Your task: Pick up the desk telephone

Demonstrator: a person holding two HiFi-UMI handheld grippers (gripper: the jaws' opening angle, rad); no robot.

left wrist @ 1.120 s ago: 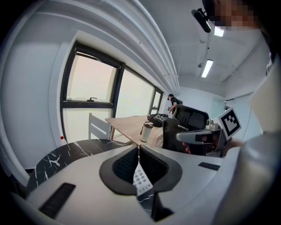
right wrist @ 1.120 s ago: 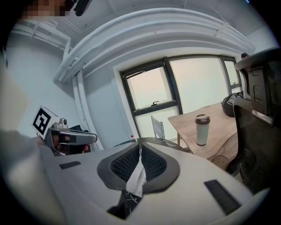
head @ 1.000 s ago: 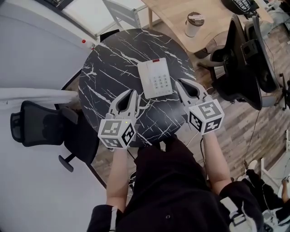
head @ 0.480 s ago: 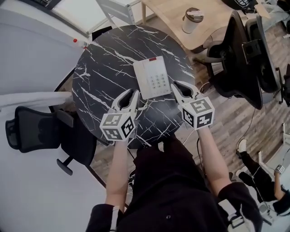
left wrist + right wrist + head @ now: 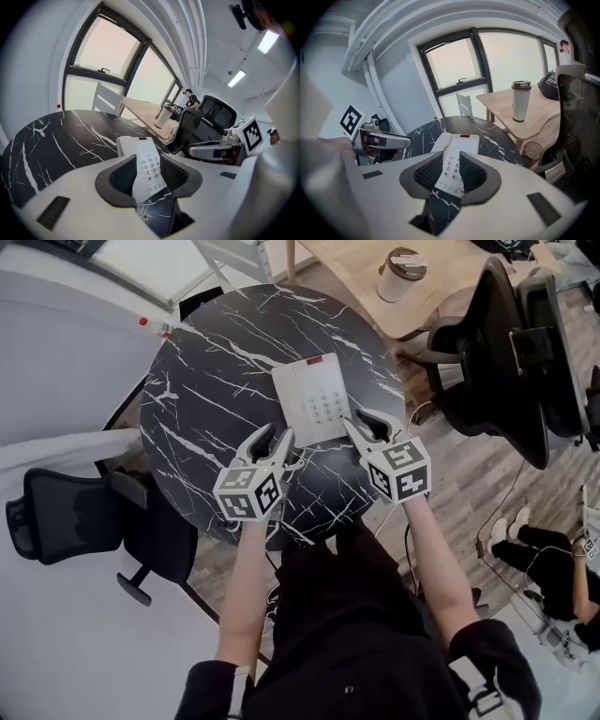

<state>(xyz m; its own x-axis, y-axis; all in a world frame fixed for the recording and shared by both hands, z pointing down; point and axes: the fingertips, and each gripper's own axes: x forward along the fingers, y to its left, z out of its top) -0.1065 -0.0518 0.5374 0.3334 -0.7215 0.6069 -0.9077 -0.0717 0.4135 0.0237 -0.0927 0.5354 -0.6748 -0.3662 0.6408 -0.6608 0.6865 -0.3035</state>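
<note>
Since a second ago both hand-held grippers are sitting lower over the worktop and nearer the telephone's near edge, and their jaws, which were together, are now parting.

At the far left a black office chair is standing beside the round black marble worktop. The left hand-held gripper is pointing down and away from the person. Its tips are hovering over the worktop just beside the telephone's near left corner. Its jaws are opening and are standing partly apart, and the pads are not pressing on anything. In the left gripper view the telephone shows through the gap, lying beyond the tips.

The white desk telephone is lying flat near the middle of the worktop, keypad up.

The right hand-held gripper is hanging at the telephone's near right corner. Its jaws are opening too, a narrower gap, and they are gripping nothing. Whether a tip is touching the casing I cannot tell.

Further right a lidded cup is standing on a wooden table, and a dark office chair is standing beside it.
</note>
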